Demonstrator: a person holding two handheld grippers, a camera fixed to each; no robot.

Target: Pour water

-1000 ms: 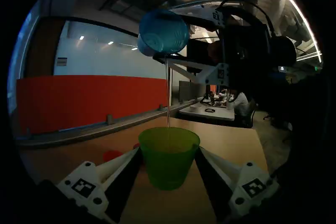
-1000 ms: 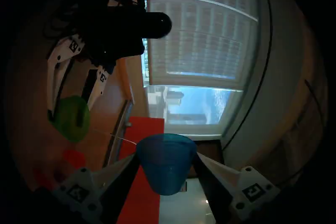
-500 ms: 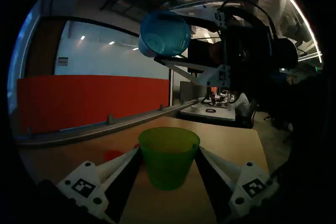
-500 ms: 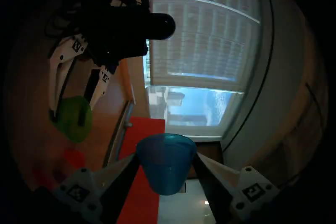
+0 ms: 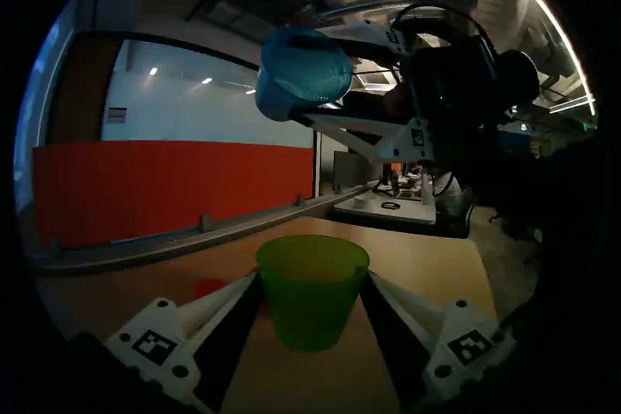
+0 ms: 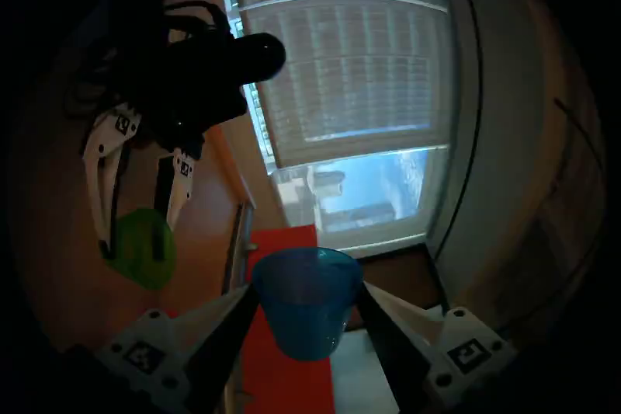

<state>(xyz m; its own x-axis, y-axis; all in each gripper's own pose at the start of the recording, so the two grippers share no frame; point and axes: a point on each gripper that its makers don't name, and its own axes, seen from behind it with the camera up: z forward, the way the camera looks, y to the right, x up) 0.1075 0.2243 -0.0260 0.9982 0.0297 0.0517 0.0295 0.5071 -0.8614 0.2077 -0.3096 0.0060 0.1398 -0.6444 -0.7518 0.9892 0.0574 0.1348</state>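
In the left gripper view, the left gripper (image 5: 311,283) has its two white fingers (image 5: 221,307) pressed against opposite sides of a green cup (image 5: 312,293). The cup stands upright, mouth up, low in the middle of the view over a wooden surface (image 5: 423,260). Whether its base touches the surface cannot be told. Just left of the cup, a small red thing (image 5: 208,287) lies on the surface. High above the green cup, the right gripper (image 5: 309,72) reaches in from the right, with a blue cup (image 5: 301,81) clamped between its fingers. The blue cup is tipped on its side, its mouth turned to the left and slightly down. Behind, an orange-red wall panel (image 5: 155,181) runs along the far edge of the surface. A person (image 5: 447,187) sits at a desk farther off on the right.

In the right gripper view, the scene appears rolled sideways. The right gripper's own fingers (image 6: 209,321) grip the blue cup (image 6: 307,304) from both sides, low in the middle. At upper left, the left gripper (image 6: 138,237) points downward in the picture, closed on the green cup (image 6: 144,249), with the wooden surface (image 6: 54,259) behind it. A window with blinds (image 6: 349,64) spreads across the upper middle, and the orange-red panel (image 6: 281,371) shows below and behind the blue cup.
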